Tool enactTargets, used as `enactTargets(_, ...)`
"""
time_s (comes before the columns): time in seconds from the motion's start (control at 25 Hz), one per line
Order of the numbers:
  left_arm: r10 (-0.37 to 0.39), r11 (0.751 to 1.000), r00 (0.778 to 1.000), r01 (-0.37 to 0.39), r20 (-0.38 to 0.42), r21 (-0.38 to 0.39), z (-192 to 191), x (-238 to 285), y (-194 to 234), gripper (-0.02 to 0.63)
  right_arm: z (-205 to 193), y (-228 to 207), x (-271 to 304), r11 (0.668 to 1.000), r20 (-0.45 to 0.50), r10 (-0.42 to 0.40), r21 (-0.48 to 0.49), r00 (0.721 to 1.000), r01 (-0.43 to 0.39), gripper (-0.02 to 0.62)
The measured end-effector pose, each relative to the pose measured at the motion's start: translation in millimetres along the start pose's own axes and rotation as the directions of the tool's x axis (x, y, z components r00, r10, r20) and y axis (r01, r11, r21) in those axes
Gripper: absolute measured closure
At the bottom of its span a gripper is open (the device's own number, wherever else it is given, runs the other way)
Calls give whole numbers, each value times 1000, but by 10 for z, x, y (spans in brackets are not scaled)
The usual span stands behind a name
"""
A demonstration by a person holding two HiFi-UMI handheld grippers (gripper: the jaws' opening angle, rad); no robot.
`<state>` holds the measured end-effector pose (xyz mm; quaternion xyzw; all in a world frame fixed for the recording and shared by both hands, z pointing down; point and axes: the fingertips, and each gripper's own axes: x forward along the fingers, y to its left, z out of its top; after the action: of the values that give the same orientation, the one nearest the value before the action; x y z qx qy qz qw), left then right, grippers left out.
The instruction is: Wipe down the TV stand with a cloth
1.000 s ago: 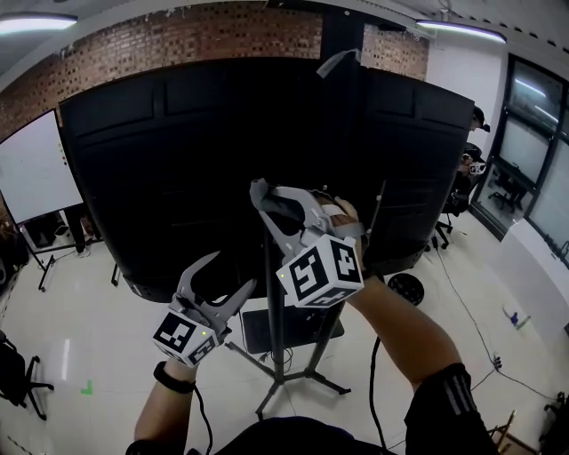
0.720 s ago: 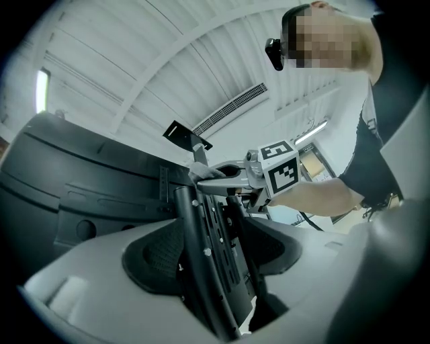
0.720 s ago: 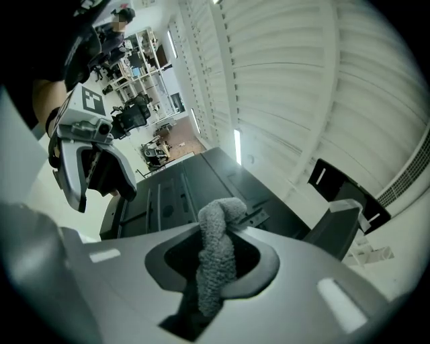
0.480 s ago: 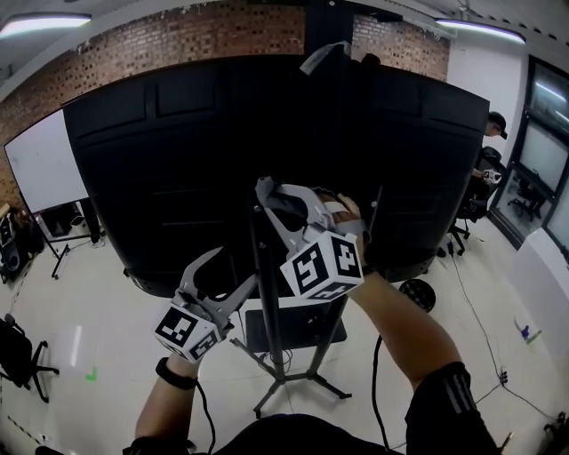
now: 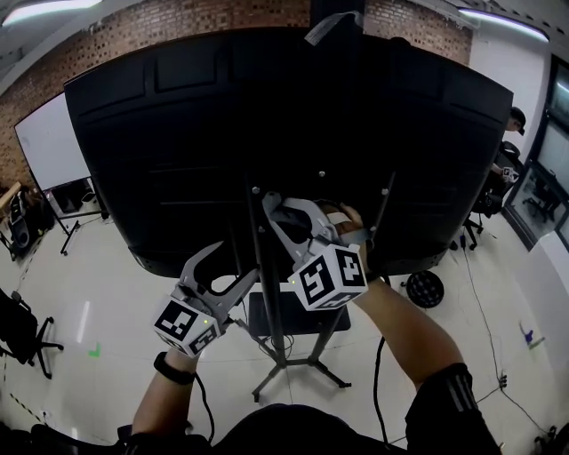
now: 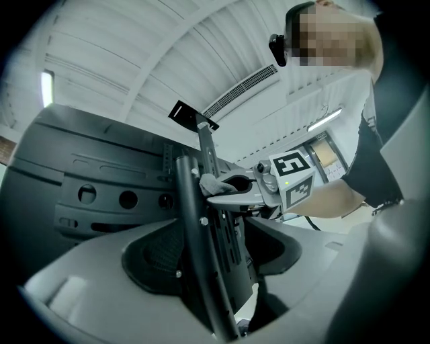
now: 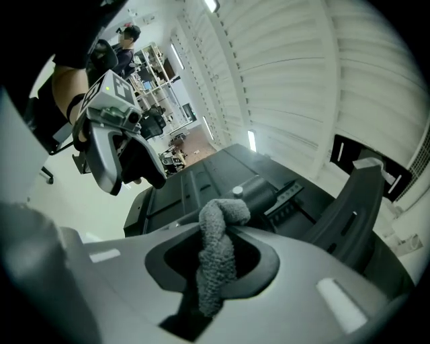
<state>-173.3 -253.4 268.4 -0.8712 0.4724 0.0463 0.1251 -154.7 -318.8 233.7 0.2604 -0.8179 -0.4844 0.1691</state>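
Both jaws, clamping the cloth, slid down the post.

Brick wall across back. Whiteboard on legged frame at left, in front of wall. 2 ceiling lights: 1 top left, 1 top right. Glossy white floor; small green mark on it, near black office chair at left edge. Person far right beside windows. Thin cable trails over floor at right.
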Motion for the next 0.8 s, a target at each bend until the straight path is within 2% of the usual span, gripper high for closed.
enactTargets(0.44, 16, 999, 999, -18, -50, -29, -422, -87, -27, 299, -243, 693, -19, 994, -1, 106, -25, 994, -106, 532)
enactTargets(0.6, 13, 998, 997, -18, -73, -68, -688, -125, -19, 299, -307, 904, -33, 990, -15, 141, -25, 990, -141, 532)
enactTargets(0.8, 6, 993, 993, -19, -115, -114, -989, -169, -71, 299, -364, 1212, -29, 981, -36, 179, -71, 983, -181, 532)
